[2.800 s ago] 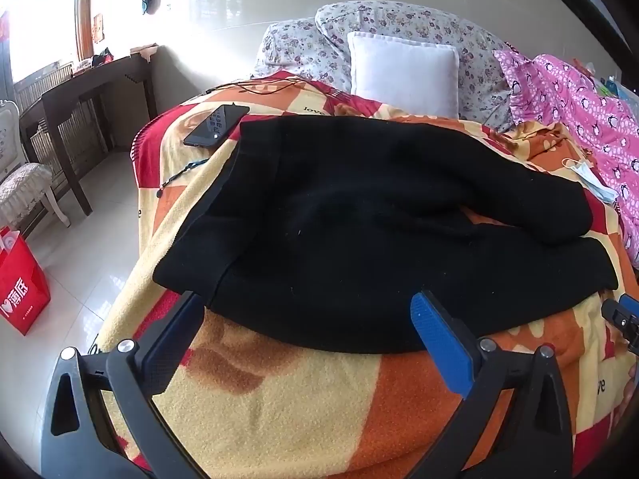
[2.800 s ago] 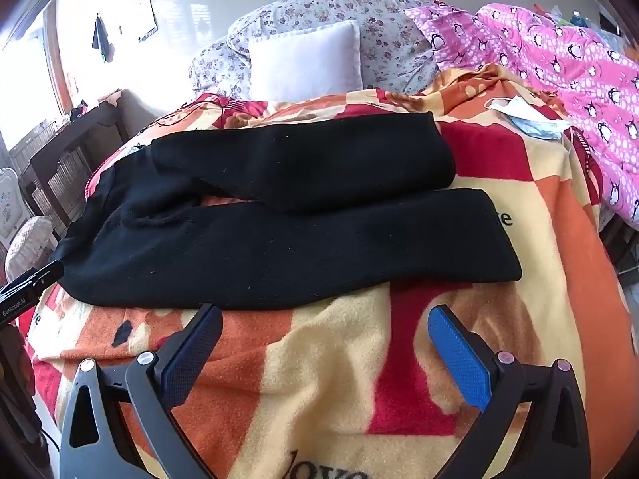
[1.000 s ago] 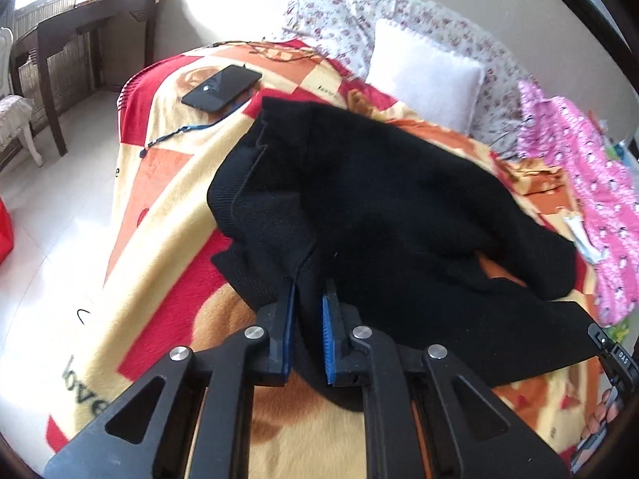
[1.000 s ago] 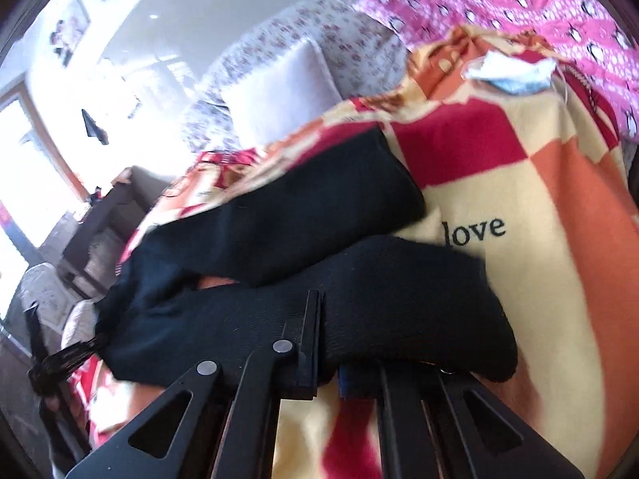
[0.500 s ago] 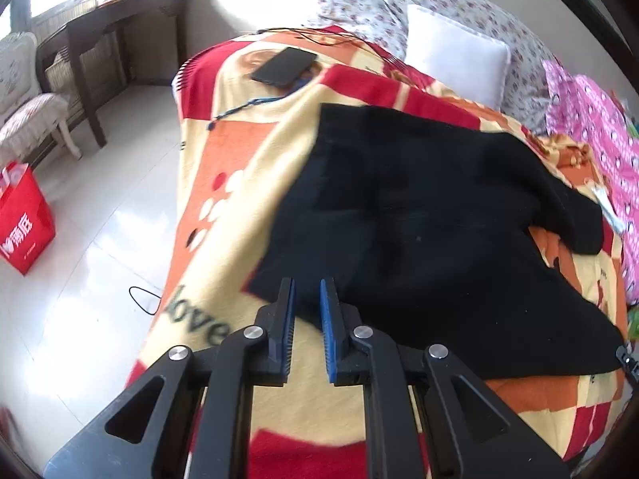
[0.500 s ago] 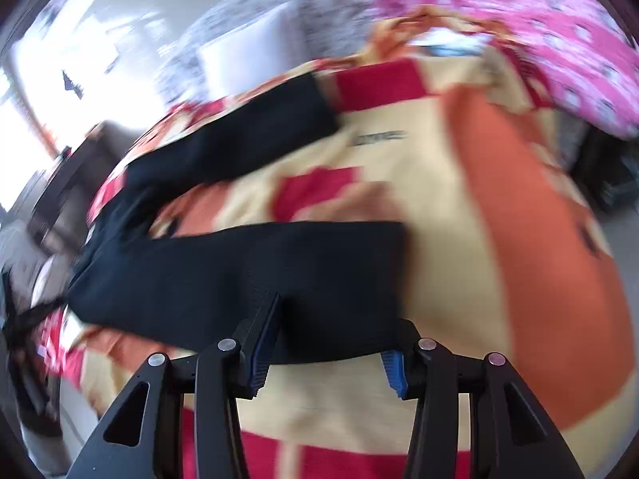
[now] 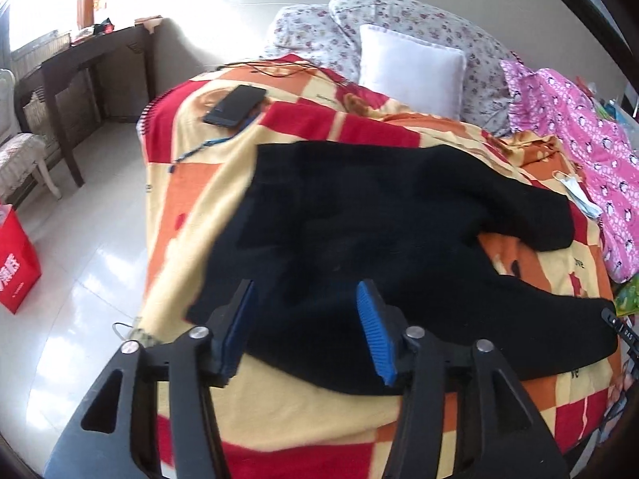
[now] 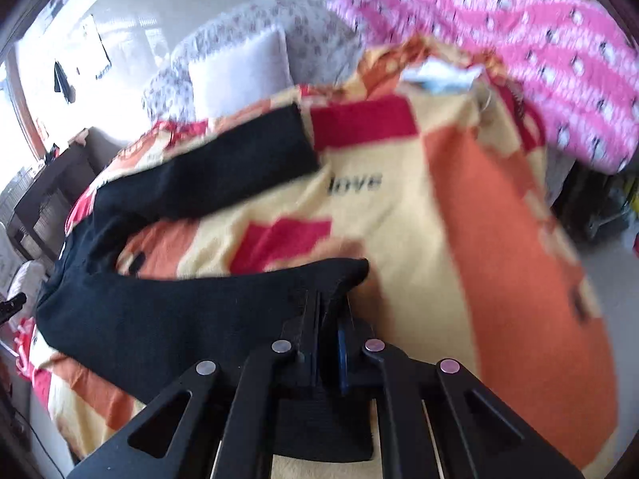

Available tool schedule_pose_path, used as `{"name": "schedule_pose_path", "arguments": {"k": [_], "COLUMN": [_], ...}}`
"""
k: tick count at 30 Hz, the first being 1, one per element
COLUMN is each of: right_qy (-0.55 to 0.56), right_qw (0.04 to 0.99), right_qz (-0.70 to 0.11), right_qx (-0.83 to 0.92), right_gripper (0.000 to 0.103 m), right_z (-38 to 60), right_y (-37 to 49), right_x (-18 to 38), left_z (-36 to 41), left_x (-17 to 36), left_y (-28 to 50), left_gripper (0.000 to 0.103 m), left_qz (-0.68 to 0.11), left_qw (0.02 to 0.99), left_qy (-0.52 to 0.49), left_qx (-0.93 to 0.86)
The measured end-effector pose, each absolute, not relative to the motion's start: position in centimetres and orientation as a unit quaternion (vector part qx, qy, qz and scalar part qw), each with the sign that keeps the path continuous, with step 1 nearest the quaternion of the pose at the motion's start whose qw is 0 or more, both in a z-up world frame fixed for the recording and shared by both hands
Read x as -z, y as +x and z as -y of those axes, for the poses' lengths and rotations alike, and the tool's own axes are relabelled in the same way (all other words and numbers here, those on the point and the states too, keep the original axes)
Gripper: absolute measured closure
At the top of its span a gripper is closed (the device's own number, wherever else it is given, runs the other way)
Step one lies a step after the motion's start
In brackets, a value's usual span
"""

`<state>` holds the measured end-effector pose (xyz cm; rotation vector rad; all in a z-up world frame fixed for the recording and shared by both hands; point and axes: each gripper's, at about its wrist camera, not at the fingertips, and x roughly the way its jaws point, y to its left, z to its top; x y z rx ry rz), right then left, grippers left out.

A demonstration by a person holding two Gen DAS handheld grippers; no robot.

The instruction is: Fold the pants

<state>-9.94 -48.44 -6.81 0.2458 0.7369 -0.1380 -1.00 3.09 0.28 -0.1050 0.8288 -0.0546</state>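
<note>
Black pants [image 7: 359, 239] lie spread on a bed with a red, orange and yellow blanket [image 7: 191, 183]. My left gripper [image 7: 305, 331] is open, its blue pads either side of the waist end, just above the cloth. In the right wrist view the pants [image 8: 167, 311] have their two legs apart in a V. My right gripper [image 8: 329, 331] is shut on the hem of the near leg, which drapes over its fingers. The far leg [image 8: 223, 171] lies flat toward the pillows.
A phone [image 7: 235, 105] with a cable lies on the blanket's far left. A white pillow [image 7: 411, 68] and floral pillows are at the head. A pink quilt [image 7: 591, 151] and a face mask [image 7: 577, 191] lie on the right. Desk [image 7: 80, 68], chair and red bag [image 7: 16, 263] stand on the floor to the left.
My left gripper has opened and let go of the waist, which now lies flat. My right gripper has closed on the near leg's hem and the legs have spread apart.
</note>
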Motion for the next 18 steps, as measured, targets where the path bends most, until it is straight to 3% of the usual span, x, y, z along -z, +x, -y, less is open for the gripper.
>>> {"name": "schedule_pose_path", "arguments": {"k": [4,7,9,11,14,18], "right_qy": [0.091,0.078,0.077,0.074,0.044,-0.029], "right_qw": [0.907,0.906,0.917,0.931,0.941,0.935], "right_qz": [-0.403,-0.402,-0.379,-0.356,-0.33,-0.313], "right_qx": [0.078,0.102,0.093,0.041,-0.059,-0.162], "right_gripper": [0.094,0.071,0.065,0.053,0.028,0.027], "right_z": [48.7,48.8,48.3,46.5,41.7,33.6], "right_y": [-8.5,-8.1,-7.9,-6.8,-3.4,3.5], "right_x": [8.5,7.9,5.8,3.5,0.6,-0.6], "left_z": [-1.3,-1.0,-1.0,-1.1,-1.6,-2.7], "left_x": [2.6,4.9,4.7,3.8,2.5,2.7], "left_y": [0.6,2.3,2.7,3.2,4.9,7.8], "left_gripper": [0.041,0.041,0.041,0.041,0.03,0.029], "left_qz": [-0.424,-0.449,-0.449,-0.439,-0.428,-0.437], "left_qw": [0.904,0.893,0.893,0.898,0.903,0.898], "left_qy": [-0.039,-0.027,-0.031,-0.03,-0.04,-0.055], "left_qx": [0.031,0.015,0.019,0.022,0.023,0.012]}}
